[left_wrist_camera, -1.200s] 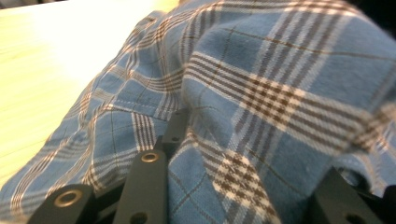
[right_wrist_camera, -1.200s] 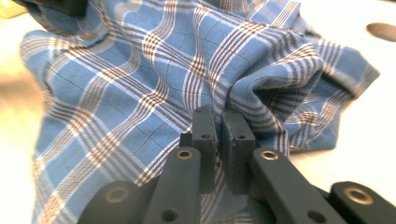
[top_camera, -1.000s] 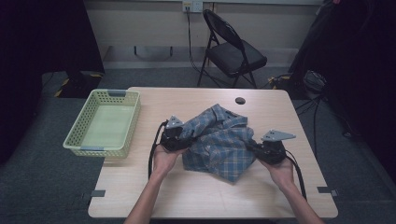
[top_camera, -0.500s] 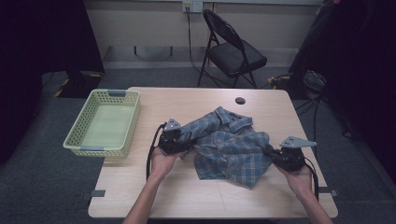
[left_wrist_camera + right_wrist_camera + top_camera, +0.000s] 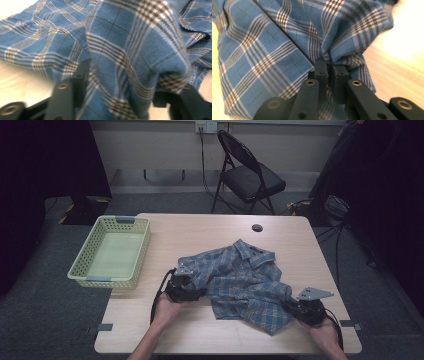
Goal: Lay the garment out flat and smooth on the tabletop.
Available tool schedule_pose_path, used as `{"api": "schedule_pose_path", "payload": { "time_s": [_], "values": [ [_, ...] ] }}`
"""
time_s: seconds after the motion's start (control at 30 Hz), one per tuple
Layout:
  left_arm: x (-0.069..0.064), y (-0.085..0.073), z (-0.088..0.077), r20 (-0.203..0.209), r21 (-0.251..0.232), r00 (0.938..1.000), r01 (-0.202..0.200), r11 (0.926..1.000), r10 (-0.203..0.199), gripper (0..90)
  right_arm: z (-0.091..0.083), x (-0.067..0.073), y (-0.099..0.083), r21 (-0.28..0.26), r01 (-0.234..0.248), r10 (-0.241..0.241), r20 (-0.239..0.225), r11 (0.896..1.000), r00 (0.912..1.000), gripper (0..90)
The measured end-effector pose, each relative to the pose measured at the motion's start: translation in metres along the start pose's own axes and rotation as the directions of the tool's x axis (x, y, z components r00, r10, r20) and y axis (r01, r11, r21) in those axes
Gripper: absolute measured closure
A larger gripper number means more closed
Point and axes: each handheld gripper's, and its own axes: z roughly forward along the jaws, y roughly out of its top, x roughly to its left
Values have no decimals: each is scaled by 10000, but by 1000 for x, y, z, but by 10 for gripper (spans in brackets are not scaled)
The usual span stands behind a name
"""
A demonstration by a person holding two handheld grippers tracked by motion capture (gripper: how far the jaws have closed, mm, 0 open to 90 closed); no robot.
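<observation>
A blue plaid shirt [image 5: 240, 280] lies spread and rumpled on the wooden table [image 5: 200, 232], collar toward the far side. At the shirt's left edge is my left gripper [image 5: 197, 292]. In the left gripper view its jaws have just been opening and stand apart, with a fold of the shirt [image 5: 125, 50] draped loosely between them around my left gripper [image 5: 123, 85]. My right gripper [image 5: 292, 307] is at the shirt's near right corner. In the right gripper view my right gripper [image 5: 329, 67] is shut on a pinch of the shirt [image 5: 274, 50].
A pale green plastic basket [image 5: 107, 281] stands on the table's left edge with nothing in it. A small black round cap [image 5: 257, 227] lies near the far edge. A black folding chair [image 5: 250, 177] stands beyond the table.
The shirt has been pulled out flatter and wider. My right gripper moved right and toward the near edge with its corner. My left gripper sank to the table at the left edge.
</observation>
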Motion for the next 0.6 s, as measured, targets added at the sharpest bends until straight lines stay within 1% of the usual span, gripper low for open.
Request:
{"api": "schedule_pose_path", "payload": {
  "time_s": [0.03, 0.07, 0.1, 0.13, 0.17, 0.23, 0.27, 0.3, 0.33, 0.37, 0.43, 0.47, 0.5, 0.53, 0.6],
  "values": [
    [-2, 1, -4, 119, -34, 9998, -164, 9999, 164, 395, -1, 0, -1, 128, 74, -73, -76, 9999, 9999, 842],
    [-4, 1, -6, 206, -88, 9994, -285, 9996, 286, 361, -4, -2, -1, 58, 12, -12, -55, 10000, 10000, 830],
    [-8, 2, -9, 254, -34, 9981, -567, 9984, 567, 341, -7, -4, 0, 6, -86, 86, -37, 10000, 10000, 811],
    [-11, 3, -11, 290, 13, 9968, -748, 9972, 748, 324, -12, -8, 0, -34, -252, 252, 20, 9997, 9997, 762],
    [-14, 4, -16, 417, -133, 9951, -891, 9959, 896, 309, -16, -11, 0, -87, -340, 341, 113, 9994, 9994, 732],
    [-18, 7, -23, 568, -286, 9937, -951, 9951, 966, 288, -27, -19, 1, -389, -654, 660, 145, 9971, 9977, 674],
    [-20, 9, -27, 630, -450, 9932, -949, 9945, 976, 279, -33, -23, 2, -605, -841, 851, 141, 9946, 9963, 646],
    [-21, 11, -29, 681, -596, 9933, -895, 9942, 935, 273, -39, -27, 3, -800, -985, 998, 131, 9919, 9949, 606],
    [-22, 14, -33, 773, -732, 9930, -835, 9938, 891, 266, -42, -29, 4, -944, -1048, 1074, 226, 9900, 9940, 579],
    [-25, 18, -38, 894, -897, 9913, -883, 9920, 964, 258, -47, -31, 6, -1115, -1097, 1146, 389, 9877, 9926, 571],
    [-31, 28, -49, 1104, -1345, 9875, -976, 9861, 1128, 256, -52, -36, 13, -1437, -1177, 1236, 324, 9826, 9918, 559],
    [-34, 33, -54, 1108, -1603, 9859, -1065, 9813, 1251, 255, -54, -38, 17, -1576, -1193, 1263, 353, 9803, 9914, 551],
    [-37, 39, -58, 924, -1793, 9868, -1151, 9770, 1332, 258, -55, -40, 22, -1681, -1186, 1263, 362, 9786, 9913, 546],
    [-38, 45, -60, 691, -1868, 9880, -1235, 9746, 1384, 269, -54, -42, 27, -1773, -1203, 1280, 326, 9768, 9912, 542],
    [-38, 59, -54, 576, -1837, 9874, -1346, 9737, 1474, 269, -50, -46, 40, -1911, -1292, 1340, 122, 9730, 9909, 542]
  ]
}}
